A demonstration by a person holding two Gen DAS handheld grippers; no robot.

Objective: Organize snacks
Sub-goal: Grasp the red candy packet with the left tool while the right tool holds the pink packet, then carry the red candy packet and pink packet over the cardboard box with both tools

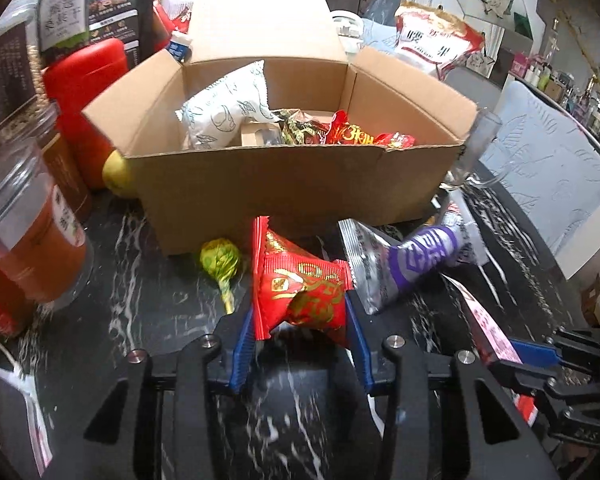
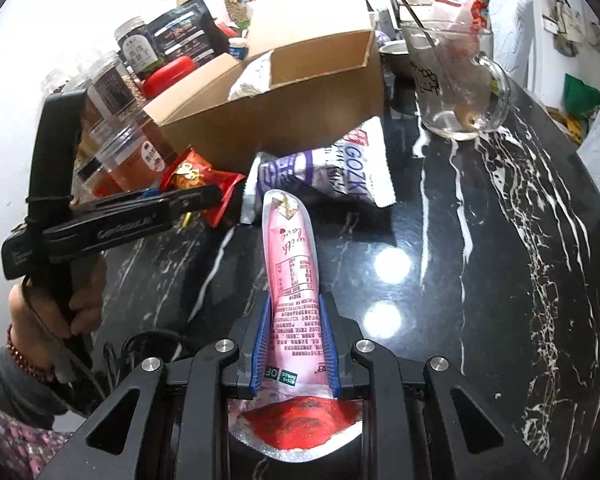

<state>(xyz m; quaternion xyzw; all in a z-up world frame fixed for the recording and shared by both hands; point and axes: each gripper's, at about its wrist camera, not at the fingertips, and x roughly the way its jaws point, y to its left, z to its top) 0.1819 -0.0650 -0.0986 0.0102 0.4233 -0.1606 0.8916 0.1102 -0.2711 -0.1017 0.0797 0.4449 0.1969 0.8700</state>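
My left gripper (image 1: 300, 312) is shut on a red and gold snack packet (image 1: 300, 280), held just in front of the open cardboard box (image 1: 284, 184). The box holds a white pouch (image 1: 224, 108) and several red and green wrapped snacks. My right gripper (image 2: 294, 312) is shut on a pink snack pouch (image 2: 290, 264) above the black marble table. A purple and white packet (image 1: 416, 260) lies between both grippers, next to the box; it also shows in the right wrist view (image 2: 340, 168). A green lollipop (image 1: 220, 260) lies by the box.
Jars (image 1: 32, 232), a red container (image 1: 84, 92) and dark bags (image 1: 116, 4) stand left of the box. A yellow fruit (image 1: 118, 172) sits at the box corner. A glass mug (image 2: 456, 80) with a spoon stands at the right. The table edge curves at the right (image 2: 572, 240).
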